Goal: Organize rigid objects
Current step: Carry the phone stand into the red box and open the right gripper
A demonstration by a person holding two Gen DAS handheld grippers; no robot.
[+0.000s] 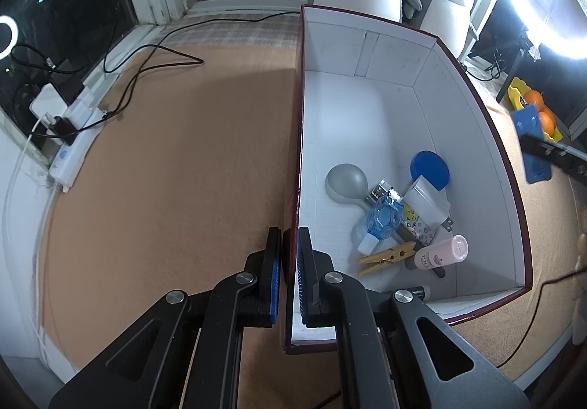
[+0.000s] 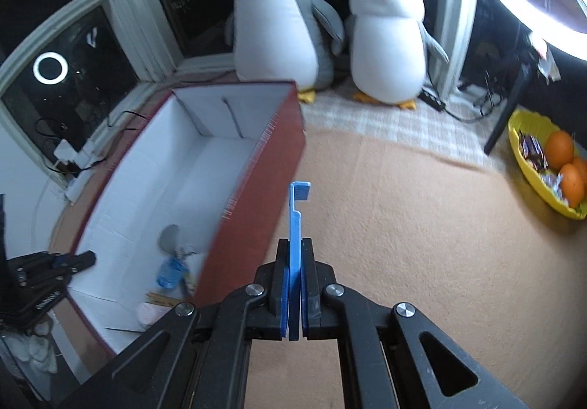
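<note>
Here, left tool (image 1: 290, 243) clamped on the near left wall of the box (image 1: 367, 86), one pad outside, one pad inside. Right tool (image 2: 295, 254) pressed together on a flat blue plastic piece (image 2: 295, 221), held upright on edge, clear of the tan surface (image 2: 403, 225) and just beside the box's dark red outer wall. Inside the box, clustered at the near end: a grey bulb-shaped thing (image 1: 346, 183), a blue round lid (image 1: 430, 169), a white block (image 1: 427, 203), a clear blue bottle (image 1: 383, 220), a wooden clothespin (image 1: 389, 254), a pink tube (image 1: 442, 252). Far half of the box floor bare. Behind the box, two plush penguins (image 2: 385, 42); at the right edge, a yellow bowl (image 2: 528, 159) with oranges (image 2: 559, 148).
</note>
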